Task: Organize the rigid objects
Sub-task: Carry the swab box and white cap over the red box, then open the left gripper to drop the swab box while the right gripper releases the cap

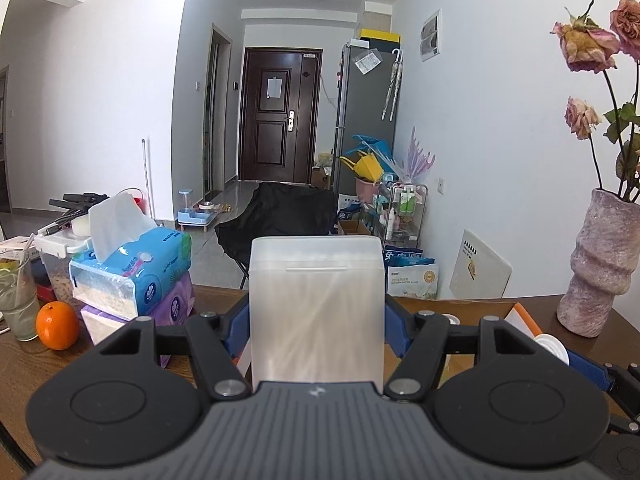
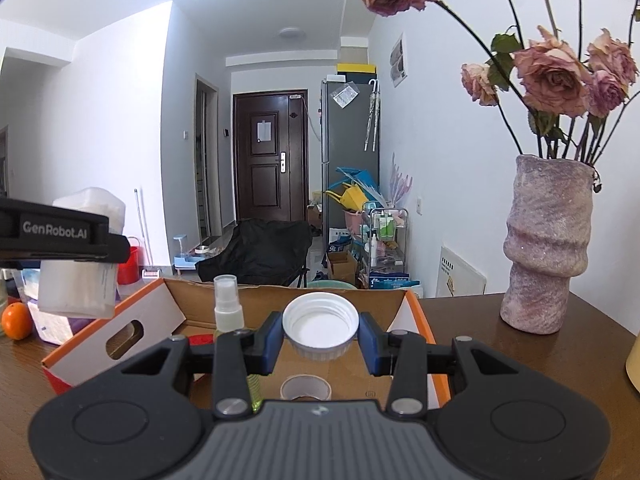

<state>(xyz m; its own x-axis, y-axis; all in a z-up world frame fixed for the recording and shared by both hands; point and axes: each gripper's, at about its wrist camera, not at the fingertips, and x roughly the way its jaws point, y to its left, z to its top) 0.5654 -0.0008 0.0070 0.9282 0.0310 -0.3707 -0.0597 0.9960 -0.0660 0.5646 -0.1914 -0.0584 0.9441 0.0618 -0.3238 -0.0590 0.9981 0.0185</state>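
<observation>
The left claw (image 1: 316, 320) is clamped on a frosted plastic box (image 1: 316, 304), its blue pads pressing the box's two side walls. The box stands upright between the pads, its lid seam near the top, and it is carried in the air above the worktop (image 1: 24, 368), not resting on anything. In the right wrist view the same box (image 2: 80, 280) shows at the left, held by the black finger marked with a brand name, above the left outer wall of the cardboard box (image 2: 92, 340). The left claw points slightly downward, toward the far edge of the worktop.

The right claw (image 2: 320, 334) is clamped on a white screw cap (image 2: 320, 326), whose open side faces up and toward the camera, with the threads inside showing. The cap hangs over the open cardboard box, near its middle. This claw also tilts a little below level, with the fingers spread level to either side of the cap.

Inside the cardboard box a small spray bottle (image 2: 228, 312) stands upright towards the left wall, and a roll of clear tape (image 2: 306, 388) lies flat on the floor of the box, just below the held cap.

Towards the left edge of the worktop sit an orange (image 1: 56, 326), a glass of drink (image 1: 18, 300) and a stack of tissue packs (image 1: 132, 276). At the right edge, near the wall, stands a pink vase (image 2: 544, 244) holding dried roses (image 2: 548, 76).
</observation>
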